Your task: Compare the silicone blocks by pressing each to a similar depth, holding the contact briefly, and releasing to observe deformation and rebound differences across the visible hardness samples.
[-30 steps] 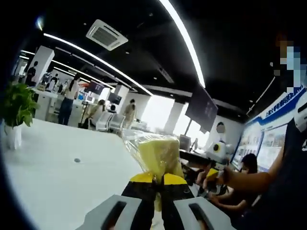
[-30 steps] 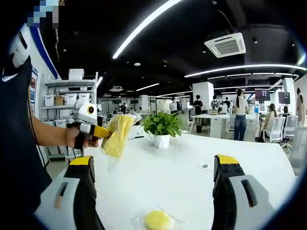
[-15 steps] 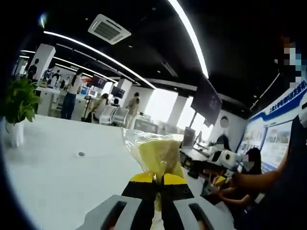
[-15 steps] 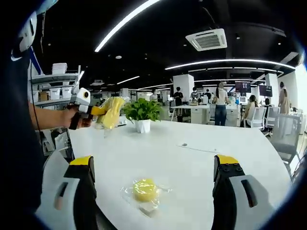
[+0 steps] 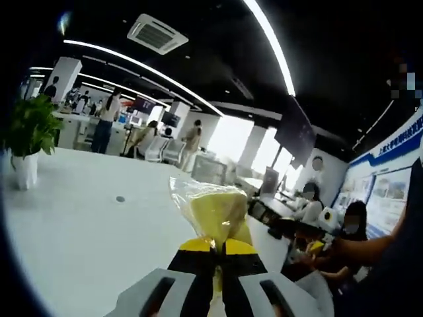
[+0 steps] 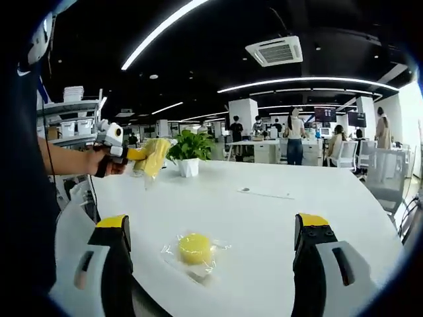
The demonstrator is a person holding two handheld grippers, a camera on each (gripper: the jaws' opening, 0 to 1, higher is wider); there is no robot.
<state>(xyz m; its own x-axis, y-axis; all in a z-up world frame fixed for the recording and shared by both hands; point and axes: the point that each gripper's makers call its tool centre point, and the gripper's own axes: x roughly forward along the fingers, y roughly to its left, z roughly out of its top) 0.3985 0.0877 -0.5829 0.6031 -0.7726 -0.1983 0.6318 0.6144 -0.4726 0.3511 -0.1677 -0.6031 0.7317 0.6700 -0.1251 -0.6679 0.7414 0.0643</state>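
In the left gripper view, my left gripper (image 5: 214,247) is shut on a yellow silicone block in a clear plastic bag (image 5: 215,211), held up in the air above the white table (image 5: 79,238). From the right gripper view the same bagged block (image 6: 152,157) hangs at the far left in the left gripper (image 6: 129,154), held by a hand. My right gripper (image 6: 211,231) stands open, jaws wide apart. A second, round yellow block in a clear bag (image 6: 194,249) lies on the table (image 6: 277,224) between and just beyond its jaws.
A potted plant in a white pot (image 6: 188,152) stands on the table behind the held block; in the left gripper view the plant (image 5: 28,139) is at the left edge. People sit and stand at desks beyond. White shelves (image 6: 73,119) are at the left.
The right gripper view has shifted, so the round bagged block now sits higher between the open jaws. The left gripper view has drifted slightly, its block still held.
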